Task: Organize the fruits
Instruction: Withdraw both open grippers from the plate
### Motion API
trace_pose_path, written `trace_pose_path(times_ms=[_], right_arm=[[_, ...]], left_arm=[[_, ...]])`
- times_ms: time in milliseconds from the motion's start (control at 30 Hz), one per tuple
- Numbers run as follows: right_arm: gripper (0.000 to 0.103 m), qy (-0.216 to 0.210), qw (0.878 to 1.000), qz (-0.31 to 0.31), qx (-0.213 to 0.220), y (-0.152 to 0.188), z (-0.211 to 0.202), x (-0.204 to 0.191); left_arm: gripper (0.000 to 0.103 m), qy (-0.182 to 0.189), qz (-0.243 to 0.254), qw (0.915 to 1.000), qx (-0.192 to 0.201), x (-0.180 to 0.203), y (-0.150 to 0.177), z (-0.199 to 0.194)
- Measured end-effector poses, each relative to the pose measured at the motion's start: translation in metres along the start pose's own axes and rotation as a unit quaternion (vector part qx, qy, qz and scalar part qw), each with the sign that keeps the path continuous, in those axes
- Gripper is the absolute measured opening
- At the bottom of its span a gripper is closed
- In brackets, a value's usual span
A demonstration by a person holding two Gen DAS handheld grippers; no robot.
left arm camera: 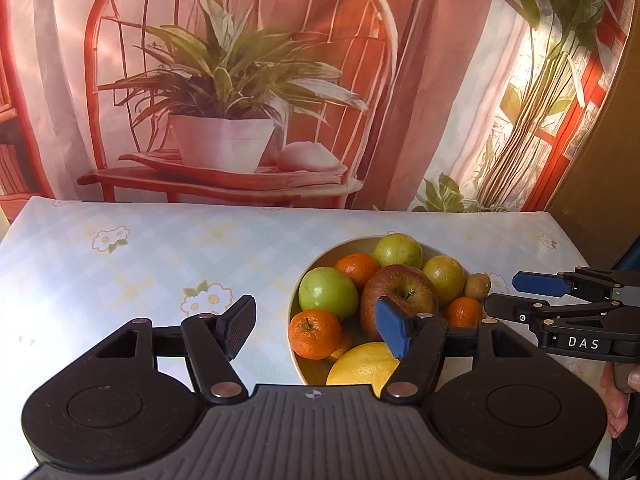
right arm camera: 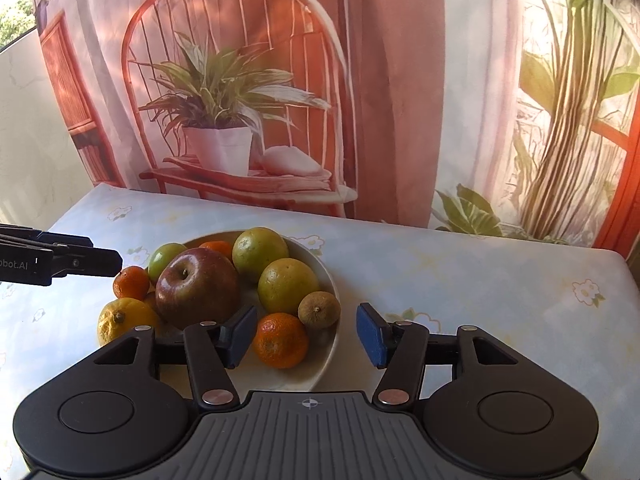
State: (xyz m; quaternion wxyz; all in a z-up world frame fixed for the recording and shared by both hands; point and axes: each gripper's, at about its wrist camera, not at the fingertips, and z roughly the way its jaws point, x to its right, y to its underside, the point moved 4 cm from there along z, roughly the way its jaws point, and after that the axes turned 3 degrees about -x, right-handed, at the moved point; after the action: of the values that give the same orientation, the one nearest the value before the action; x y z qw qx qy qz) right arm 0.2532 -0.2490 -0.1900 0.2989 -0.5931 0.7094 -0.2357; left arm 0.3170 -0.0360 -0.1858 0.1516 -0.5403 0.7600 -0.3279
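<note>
A white bowl (left arm camera: 310,264) (right arm camera: 326,280) on the table holds a red apple (left arm camera: 400,290) (right arm camera: 196,284), several green fruits (left arm camera: 328,292) (right arm camera: 286,286), several oranges (left arm camera: 314,334) (right arm camera: 280,340), a yellow lemon (left arm camera: 362,364) (right arm camera: 120,318) and a small brown fruit (left arm camera: 478,285) (right arm camera: 319,309). My left gripper (left arm camera: 316,328) is open and empty, hovering over the bowl's left rim. My right gripper (right arm camera: 306,336) is open and empty, over the bowl's near right side, straddling an orange. It also shows in the left wrist view (left arm camera: 520,292).
The table (left arm camera: 140,264) (right arm camera: 480,280) has a pale checked cloth with flower prints. A printed curtain (left arm camera: 240,80) with a chair and plant picture hangs behind the far edge. A hand (left arm camera: 618,396) grips the right tool.
</note>
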Motion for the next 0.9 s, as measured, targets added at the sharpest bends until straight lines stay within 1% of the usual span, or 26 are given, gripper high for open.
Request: trace_pose_path(times_ms=[67, 100, 133, 167, 200, 233, 267, 300, 333, 367, 433, 533, 667, 767, 900], right_arm=[[0.065, 0.001, 1.0, 0.013, 0.006, 0.003, -0.007, -0.001], [0.075, 0.003, 1.0, 0.019, 0.01, 0.005, -0.012, -0.002], [0.082, 0.004, 1.0, 0.025, 0.016, 0.007, -0.016, -0.003], [0.085, 0.003, 0.999, 0.031, 0.02, 0.01, -0.021, -0.004], [0.093, 0.0, 0.999, 0.038, 0.022, 0.012, -0.025, -0.004], [0.097, -0.004, 0.999, 0.047, 0.024, 0.014, -0.03, -0.006], [0.098, -0.006, 0.998, 0.051, 0.026, 0.016, -0.034, -0.007], [0.1, -0.008, 0.998, 0.057, 0.029, 0.018, -0.038, -0.009], [0.103, -0.005, 0.998, 0.06, 0.031, 0.019, -0.042, -0.01], [0.103, 0.0, 0.997, 0.062, 0.035, 0.021, -0.048, -0.012], [0.103, 0.008, 0.997, 0.062, 0.045, 0.022, -0.058, -0.016], [0.103, 0.022, 0.996, 0.062, 0.058, 0.024, -0.07, -0.021], [0.103, 0.027, 0.995, 0.062, 0.077, 0.029, -0.088, -0.03], [0.103, 0.031, 0.994, 0.058, 0.086, 0.033, -0.098, -0.037], [0.103, 0.046, 0.994, 0.047, 0.093, 0.04, -0.11, -0.046]], left_arm=[[0.074, -0.005, 0.017, 0.9998, 0.011, 0.006, 0.002, -0.011], [0.076, -0.009, 0.022, 0.9996, 0.013, 0.008, 0.003, -0.015], [0.078, -0.013, 0.026, 0.9995, 0.016, 0.01, 0.004, -0.02], [0.079, -0.016, 0.026, 0.9994, 0.019, 0.011, 0.006, -0.024], [0.08, -0.015, 0.024, 0.9993, 0.022, 0.012, 0.007, -0.028], [0.083, -0.012, 0.02, 0.9994, 0.027, 0.011, 0.009, -0.033], [0.086, -0.011, 0.014, 0.9994, 0.031, 0.012, 0.011, -0.039], [0.091, -0.013, 0.01, 0.9993, 0.034, 0.012, 0.013, -0.043], [0.092, -0.015, 0.007, 0.999, 0.042, 0.013, 0.014, -0.048], [0.093, -0.017, 0.006, 0.9985, 0.051, 0.014, 0.016, -0.054], [0.097, -0.023, 0.007, 0.9982, 0.055, 0.015, 0.018, -0.062], [0.097, -0.031, 0.0, 0.9976, 0.061, 0.015, 0.021, -0.074], [0.098, -0.02, -0.02, 0.9972, 0.07, 0.013, 0.026, -0.089], [0.098, -0.015, -0.028, 0.9957, 0.087, 0.012, 0.03, -0.1], [0.098, -0.015, -0.03, 0.993, 0.113, 0.011, 0.036, -0.115]])
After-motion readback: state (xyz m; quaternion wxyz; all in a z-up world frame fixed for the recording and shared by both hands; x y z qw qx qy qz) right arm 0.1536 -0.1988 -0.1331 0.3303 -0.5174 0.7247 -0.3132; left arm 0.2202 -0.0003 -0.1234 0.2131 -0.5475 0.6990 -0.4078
